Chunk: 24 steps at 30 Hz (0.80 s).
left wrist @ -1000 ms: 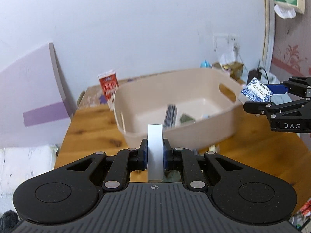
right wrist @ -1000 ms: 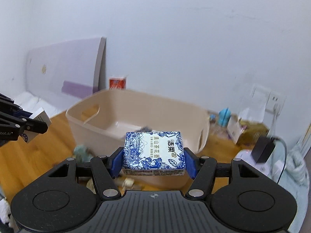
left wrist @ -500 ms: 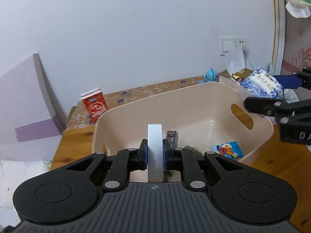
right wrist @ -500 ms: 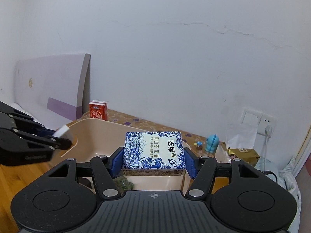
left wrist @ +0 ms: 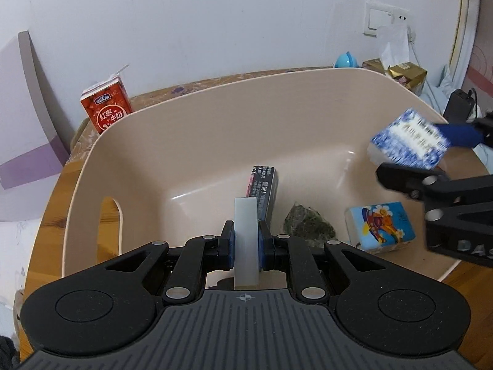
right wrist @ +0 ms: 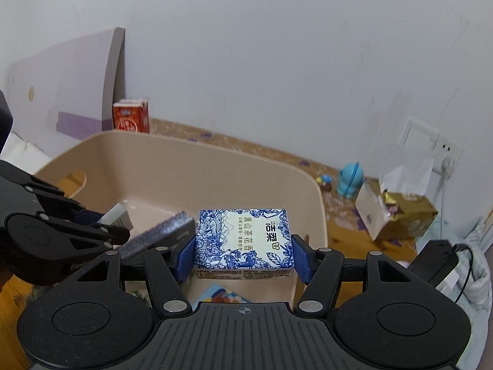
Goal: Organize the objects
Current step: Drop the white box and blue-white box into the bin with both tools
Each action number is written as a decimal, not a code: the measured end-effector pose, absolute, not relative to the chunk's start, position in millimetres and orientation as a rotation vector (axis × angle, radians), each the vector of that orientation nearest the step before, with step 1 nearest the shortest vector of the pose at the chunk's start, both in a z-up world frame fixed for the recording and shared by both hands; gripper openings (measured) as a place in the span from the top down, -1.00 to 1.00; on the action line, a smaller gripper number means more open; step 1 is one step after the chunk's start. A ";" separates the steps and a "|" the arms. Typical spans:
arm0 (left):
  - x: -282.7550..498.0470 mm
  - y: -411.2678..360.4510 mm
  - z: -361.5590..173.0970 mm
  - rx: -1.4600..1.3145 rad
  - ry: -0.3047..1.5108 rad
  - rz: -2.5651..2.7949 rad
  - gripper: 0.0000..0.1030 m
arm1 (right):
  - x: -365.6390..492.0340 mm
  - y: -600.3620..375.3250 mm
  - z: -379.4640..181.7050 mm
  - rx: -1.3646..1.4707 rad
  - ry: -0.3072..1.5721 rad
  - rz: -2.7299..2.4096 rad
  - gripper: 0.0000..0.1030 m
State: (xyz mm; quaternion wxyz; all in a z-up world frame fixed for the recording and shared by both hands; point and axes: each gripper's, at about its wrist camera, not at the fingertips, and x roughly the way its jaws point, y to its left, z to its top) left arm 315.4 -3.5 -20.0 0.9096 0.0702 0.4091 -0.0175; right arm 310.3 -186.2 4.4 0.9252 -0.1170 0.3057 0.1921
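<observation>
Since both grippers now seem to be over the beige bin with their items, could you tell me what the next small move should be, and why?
Probably lower the right gripper a little and open it. Its blue-and-white tissue pack already hangs inside the beige bin's rim, above bare floor beside the cartoon tissue pack. The left gripper, shut on a thin white box, could release after.

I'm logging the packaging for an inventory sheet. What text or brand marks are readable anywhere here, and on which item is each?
"洁柔" and "滇山茶花香": blue-and-white tissue pack held in the right gripper.
"红枣+牛奶": red milk carton behind the beige bin.
"DAS", cut off: right gripper body, seen in the left wrist view.
Dark box in the bin: print too small to read.
Cartoon tissue pack: no legible words.
</observation>
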 end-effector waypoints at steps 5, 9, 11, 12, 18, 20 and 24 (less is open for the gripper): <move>309.0 -2.7 -14.1 0.132 0.829 -0.032 0.21 | 312.2 -184.8 -3.3 -0.239 0.651 0.401 -0.32; 293.2 -1.1 0.8 0.121 0.778 -0.029 -0.13 | 302.2 -186.9 6.2 -0.240 0.612 0.393 -0.46; 283.0 -0.6 9.0 0.120 0.756 -0.027 -0.23 | 296.6 -190.6 13.3 -0.225 0.594 0.388 -0.52; 276.6 0.4 13.3 0.120 0.744 -0.024 -0.24 | 292.5 -192.8 17.1 -0.216 0.585 0.386 -0.56; 237.8 11.0 30.1 0.115 0.703 -0.010 -0.52 | 256.6 -204.6 38.7 -0.159 0.516 0.385 -0.93; 225.4 15.8 33.5 0.118 0.705 -0.005 -0.54 | 243.1 -206.0 43.1 -0.156 0.499 0.395 -0.98; 198.3 26.1 36.0 0.120 0.717 -0.007 -0.59 | 216.4 -204.7 44.7 -0.155 0.493 0.420 -1.00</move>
